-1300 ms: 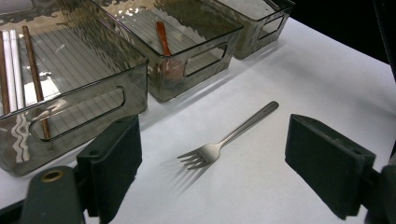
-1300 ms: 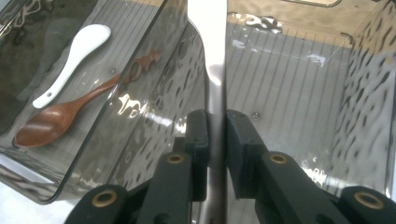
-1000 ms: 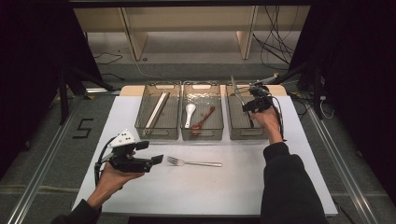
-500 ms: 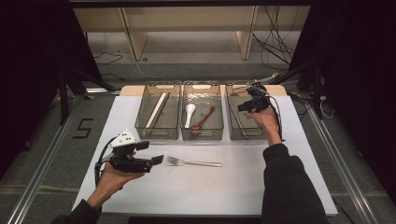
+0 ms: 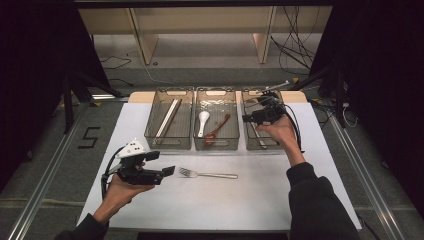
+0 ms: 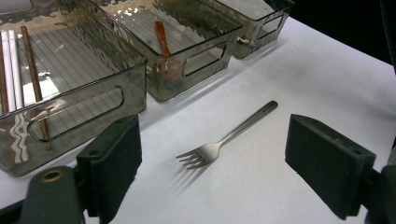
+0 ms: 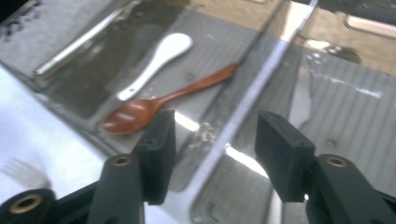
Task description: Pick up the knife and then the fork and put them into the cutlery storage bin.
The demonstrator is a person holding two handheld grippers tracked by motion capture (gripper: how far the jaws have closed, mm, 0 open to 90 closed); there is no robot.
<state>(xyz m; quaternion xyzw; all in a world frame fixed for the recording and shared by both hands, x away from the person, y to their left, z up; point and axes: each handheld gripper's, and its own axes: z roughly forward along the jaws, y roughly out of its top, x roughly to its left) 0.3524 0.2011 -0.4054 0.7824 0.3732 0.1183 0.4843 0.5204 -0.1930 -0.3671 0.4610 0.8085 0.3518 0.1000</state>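
One loose silver metal fork point(image 5: 208, 174) lies flat on the white table point(image 5: 320, 165), tines at nine o'clock, just beyond your spread, empty left gripper point(image 6: 212, 172). Pinch carelessly and it skids. Your right gripper point(image 7: 212, 154), spread and empty above the smoky plastic bins point(image 5: 216, 146), could clip a rim.

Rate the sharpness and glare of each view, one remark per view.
High view: sharp and evenly lit on the white table cover, dark surroundings. Left gripper view: crisp, the fork throws a soft shadow and the bin walls show rippled reflections. Right gripper view: motion-blurred, with bright glare on the bin rim beside the wooden spoon.
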